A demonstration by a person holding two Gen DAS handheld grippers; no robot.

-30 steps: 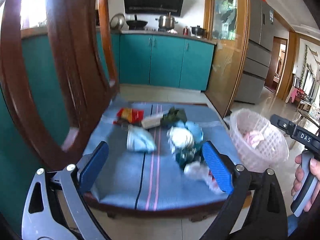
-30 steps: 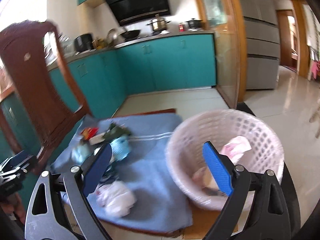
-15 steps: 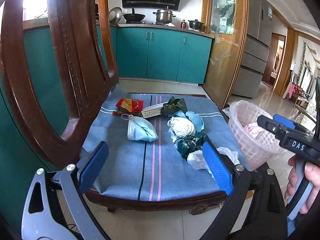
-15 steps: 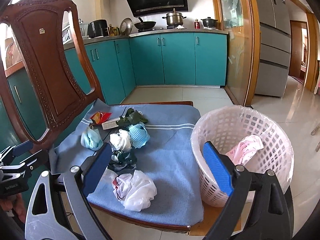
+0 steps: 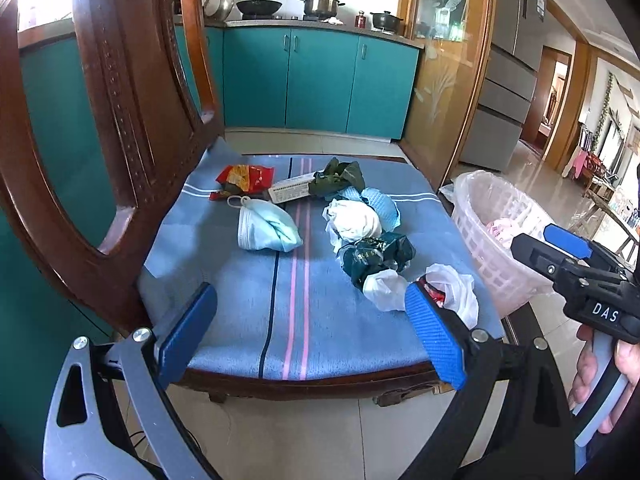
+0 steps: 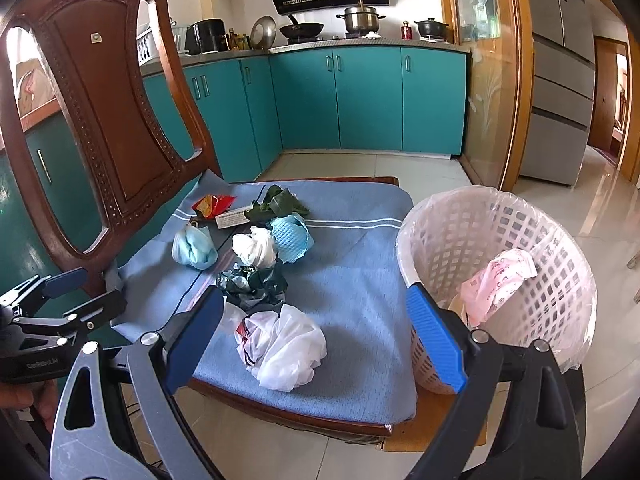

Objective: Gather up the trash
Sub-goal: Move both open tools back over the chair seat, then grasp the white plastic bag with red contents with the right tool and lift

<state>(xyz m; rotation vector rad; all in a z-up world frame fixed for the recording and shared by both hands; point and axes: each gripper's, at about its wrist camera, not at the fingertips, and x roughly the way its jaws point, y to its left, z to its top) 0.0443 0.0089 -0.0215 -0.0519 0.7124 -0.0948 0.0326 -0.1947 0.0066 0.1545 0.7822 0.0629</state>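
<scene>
Several pieces of trash lie on the blue cushion (image 5: 256, 304) of a wooden chair: a blue face mask (image 5: 266, 229), a red snack wrapper (image 5: 244, 178), a white crumpled wad (image 5: 354, 222), a dark green wrapper (image 5: 374, 254) and a white plastic bag (image 6: 286, 348). A pink lattice basket (image 6: 500, 280) lined with clear plastic stands right of the chair, holding a pink bag (image 6: 494, 284). My left gripper (image 5: 312, 332) hangs open before the seat's front edge. My right gripper (image 6: 316, 340) is open too, straddling the white bag from the near side.
The tall carved chair back (image 6: 104, 120) rises at the left. Teal kitchen cabinets (image 5: 316, 84) line the far wall, with pots on the counter. A glass sliding door (image 6: 484, 80) and a grey fridge (image 6: 560, 80) stand at the right. Pale floor tiles (image 5: 312, 436) surround the chair.
Both views have steadied after a blurred swing and drawn nearer the seat. The right gripper's view turned left from the basket toward the trash. Both grippers stayed open.
</scene>
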